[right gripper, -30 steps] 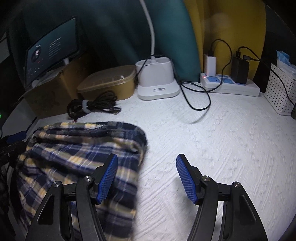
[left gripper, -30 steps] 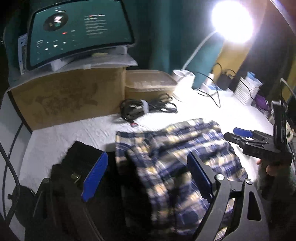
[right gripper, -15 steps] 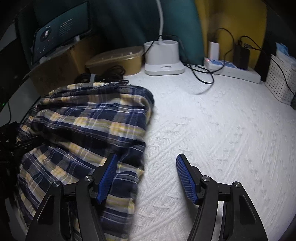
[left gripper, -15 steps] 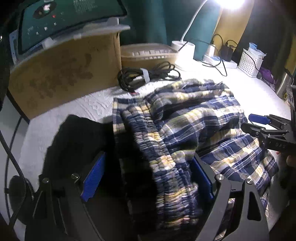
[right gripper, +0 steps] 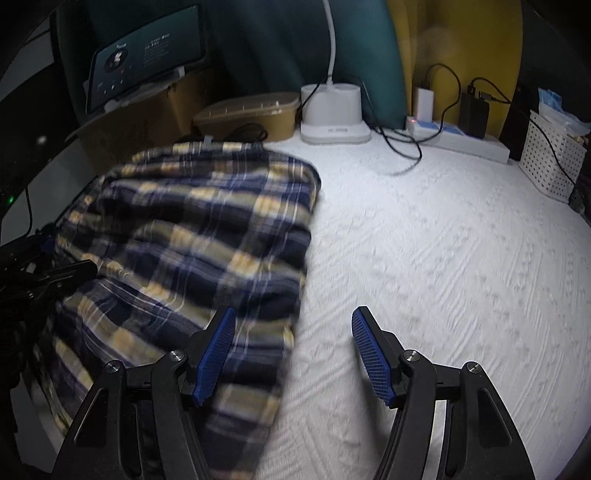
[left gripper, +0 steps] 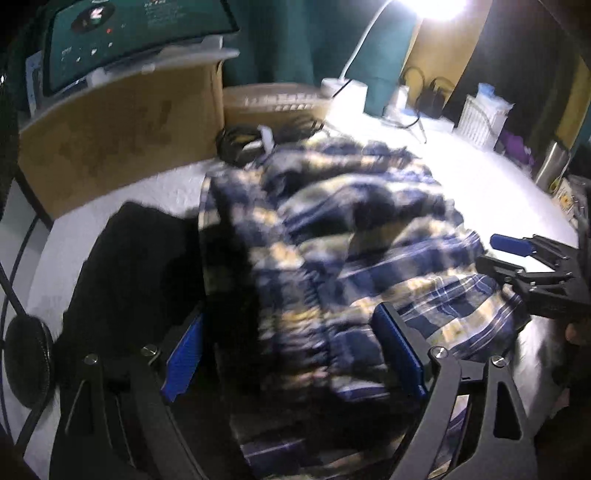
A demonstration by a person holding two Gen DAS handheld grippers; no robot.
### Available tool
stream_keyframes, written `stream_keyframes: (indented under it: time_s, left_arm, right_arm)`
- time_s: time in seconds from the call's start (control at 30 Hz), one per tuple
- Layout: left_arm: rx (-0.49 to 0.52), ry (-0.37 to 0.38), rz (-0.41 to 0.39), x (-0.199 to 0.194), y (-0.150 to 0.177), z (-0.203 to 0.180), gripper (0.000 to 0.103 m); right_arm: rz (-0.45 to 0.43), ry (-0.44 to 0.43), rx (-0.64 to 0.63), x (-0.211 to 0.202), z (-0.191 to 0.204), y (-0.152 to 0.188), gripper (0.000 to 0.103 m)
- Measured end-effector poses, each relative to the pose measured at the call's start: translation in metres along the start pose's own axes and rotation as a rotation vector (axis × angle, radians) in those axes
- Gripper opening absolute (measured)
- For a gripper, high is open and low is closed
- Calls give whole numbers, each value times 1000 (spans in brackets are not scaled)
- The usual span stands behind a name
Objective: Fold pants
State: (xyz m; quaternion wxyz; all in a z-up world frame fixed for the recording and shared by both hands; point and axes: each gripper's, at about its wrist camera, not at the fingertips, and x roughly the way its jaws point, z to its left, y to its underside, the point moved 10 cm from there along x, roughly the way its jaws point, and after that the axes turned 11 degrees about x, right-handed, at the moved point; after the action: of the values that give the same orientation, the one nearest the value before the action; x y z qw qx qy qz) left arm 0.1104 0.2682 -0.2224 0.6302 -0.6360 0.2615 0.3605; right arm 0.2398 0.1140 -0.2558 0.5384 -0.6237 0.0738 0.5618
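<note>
My left gripper (left gripper: pixel 291 354) hangs over the gathered waistband end of the plaid pants (left gripper: pixel 332 251), jaws spread wide, the cloth bunched between the blue pads but nothing pinched that I can see. My right gripper (right gripper: pixel 293 356) is open too, empty: its left pad sits over the pants' near edge, its right pad over bare white bedspread (right gripper: pixel 443 258). The pants lie rumpled on that spread, left of centre from the right camera, with a black garment (left gripper: pixel 140 266) just beside them on my left. Behind them: a coiled black cable (left gripper: pixel 240 144), a cardboard box (left gripper: pixel 118 136) bearing a teal screen (left gripper: pixel 129 33) — its writing is too small and blurred to read. The white lamp base (right gripper: pixel 332 110) carries a tiny label, and the power strip (right gripper: pixel 458 136) shows no legible brand.
</note>
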Motion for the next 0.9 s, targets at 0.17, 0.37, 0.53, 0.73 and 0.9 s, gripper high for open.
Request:
stream_keyframes:
  time_s: [0.17, 0.37, 0.53, 0.73, 0.9]
  left_arm:
    - [-20, -11, 2, -6, 11, 6, 88]
    - [-6, -46, -23, -22, 9, 3, 88]
    - [5, -48, -56, -37, 6, -5, 88]
    - [9, -36, -95, -55, 8, -22, 88]
    - [-5, -30, -147, -71, 5, -34, 88]
  right_arm:
    - [2, 11, -1, -4, -5, 11, 68]
    - [-1, 27, -6, -13, -9, 19, 68]
    - [-15, 39, -3, -24, -12, 25, 68]
    - [-37, 48, 8, -42, -18, 34, 68]
    - [-53, 64, 19, -57, -28, 43, 68]
